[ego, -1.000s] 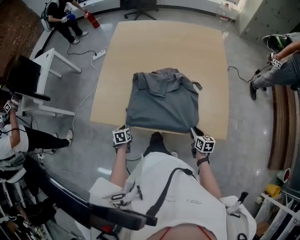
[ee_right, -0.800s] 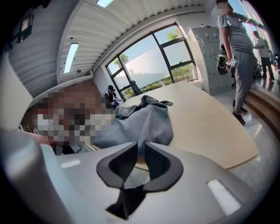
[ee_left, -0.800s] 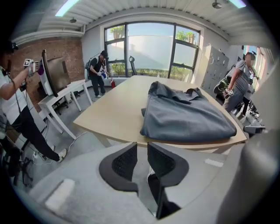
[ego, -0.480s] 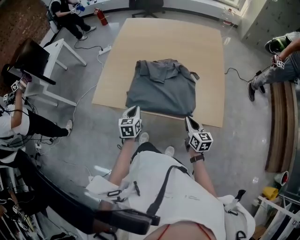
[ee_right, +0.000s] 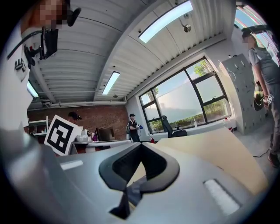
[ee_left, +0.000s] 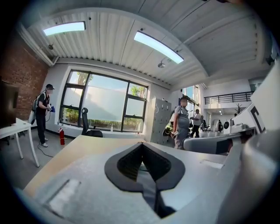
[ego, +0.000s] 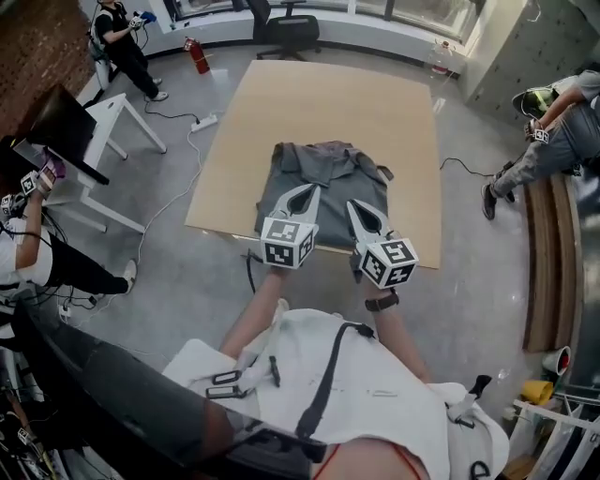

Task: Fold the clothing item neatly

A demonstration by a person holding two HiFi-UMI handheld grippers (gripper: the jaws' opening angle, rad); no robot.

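Note:
A grey collared shirt (ego: pixel 328 169) lies on the tan table (ego: pixel 319 94), collar at the far end. Both grippers are raised over its near edge and point away from me, almost level. My left gripper (ego: pixel 307 190) is shut, and a strip of grey cloth (ee_left: pixel 149 194) sits in the slot between its jaws (ee_left: pixel 142 146). My right gripper (ego: pixel 355 205) is shut too, with a bit of grey fabric (ee_right: pixel 133 192) pinched where its jaws (ee_right: pixel 141 146) meet. The shirt's near hem is hidden behind the grippers in the head view.
The table's near edge (ego: pixel 225 230) is just under my hands. A white desk (ego: pixel 103 127) and a seated person (ego: pixel 28 253) are at the left, another person (ego: pixel 553 131) sits at the right. An office chair (ego: pixel 281 23) stands beyond the table, a power strip (ego: pixel 202 122) lies on the floor.
Both grippers have risen from the shirt's near corners at the table edge and come closer together above the shirt. Their jaws now point level instead of downward.

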